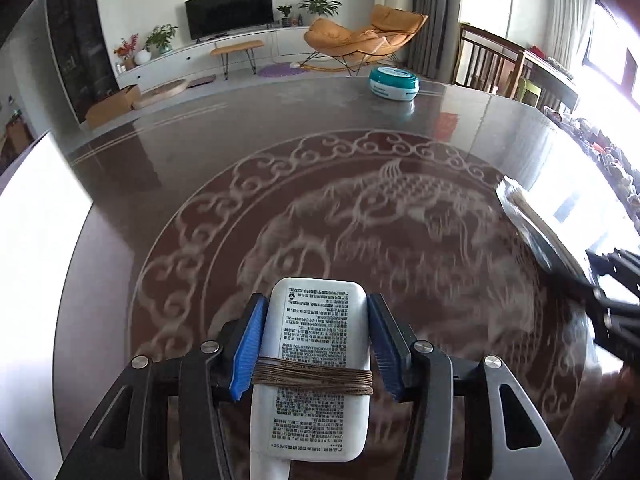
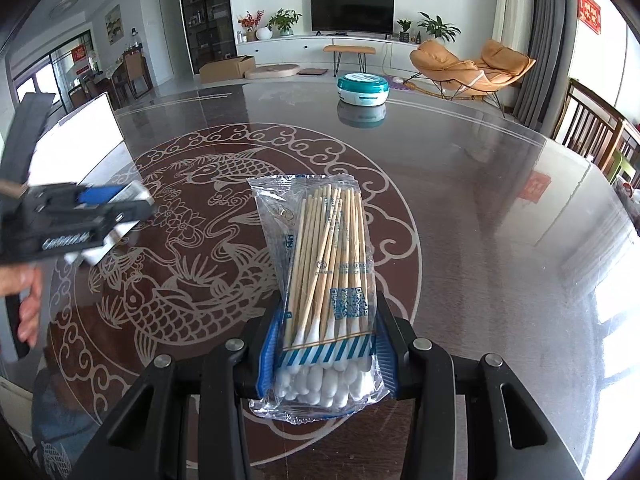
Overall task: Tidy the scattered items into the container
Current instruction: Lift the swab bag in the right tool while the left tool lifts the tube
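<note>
My left gripper is shut on a white flat tube with small black print, held above the table. My right gripper is shut on a clear pack of cotton swabs, gripped at its cotton-tip end, sticks pointing away. A white container stands on the table's left side; in the left wrist view its wall fills the left edge. In the right wrist view the left gripper hovers blurred near that container. In the left wrist view the swab pack and right gripper show at the right edge.
A round teal-and-white tub sits at the far side of the glossy dark table with a carp pattern. A hand shows at the left edge. Wooden chairs stand to the right.
</note>
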`<state>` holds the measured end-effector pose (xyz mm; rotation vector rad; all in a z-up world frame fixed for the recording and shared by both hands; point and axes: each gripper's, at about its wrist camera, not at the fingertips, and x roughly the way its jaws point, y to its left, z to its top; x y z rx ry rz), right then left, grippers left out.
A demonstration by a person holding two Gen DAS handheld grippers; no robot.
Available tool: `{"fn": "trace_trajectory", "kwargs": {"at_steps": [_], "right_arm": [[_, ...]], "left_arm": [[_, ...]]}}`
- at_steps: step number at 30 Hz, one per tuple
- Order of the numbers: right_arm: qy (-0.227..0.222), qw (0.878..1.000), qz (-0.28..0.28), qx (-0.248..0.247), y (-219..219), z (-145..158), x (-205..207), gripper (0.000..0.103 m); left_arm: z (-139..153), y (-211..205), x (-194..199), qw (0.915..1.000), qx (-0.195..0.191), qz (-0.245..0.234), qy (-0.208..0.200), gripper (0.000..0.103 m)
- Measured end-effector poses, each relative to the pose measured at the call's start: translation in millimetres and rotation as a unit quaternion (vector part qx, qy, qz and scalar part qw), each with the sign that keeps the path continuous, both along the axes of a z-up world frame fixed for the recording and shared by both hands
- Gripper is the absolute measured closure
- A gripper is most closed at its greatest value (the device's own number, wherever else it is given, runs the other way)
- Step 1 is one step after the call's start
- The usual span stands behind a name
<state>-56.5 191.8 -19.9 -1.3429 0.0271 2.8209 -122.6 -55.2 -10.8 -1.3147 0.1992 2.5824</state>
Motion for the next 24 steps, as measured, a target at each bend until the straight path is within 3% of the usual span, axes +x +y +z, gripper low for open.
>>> {"fn": "trace_trajectory", "kwargs": {"at_steps": [5,10,12,15,24], "right_arm": [[0.007,0.999,0.044,0.01,-14.7,0.7,4.8,0.06],[-0.001,0.998,0.057,0.003,-31.1,-1.3,26.4,0.06],[-0.001,0.999,0.049,0.01,-35.9,-1.7,35.0,0.06],[-0.003,0.999,0.042,0.023,-40.8,-3.3,39.4,0.041],[-0.01,0.999,0.028,0.011,-31.7,-4.6,33.9,0.032]], "left_arm": [[-3.1,-44.6,55.2,0.9983,0.006,0.057,0.007,0.052],[-7.5,-52.6,68.5,0.9969,0.007,0.077,0.016,0.052],[-8.5,-52.3,68.8,0.9959,-0.002,0.089,0.015,0.037],[-11.6,-60.3,63.4,0.9939,0.006,0.111,0.001,0.018],[-12.7,-64.9,64.9,0.9928,0.003,0.12,-0.006,0.005]]}}
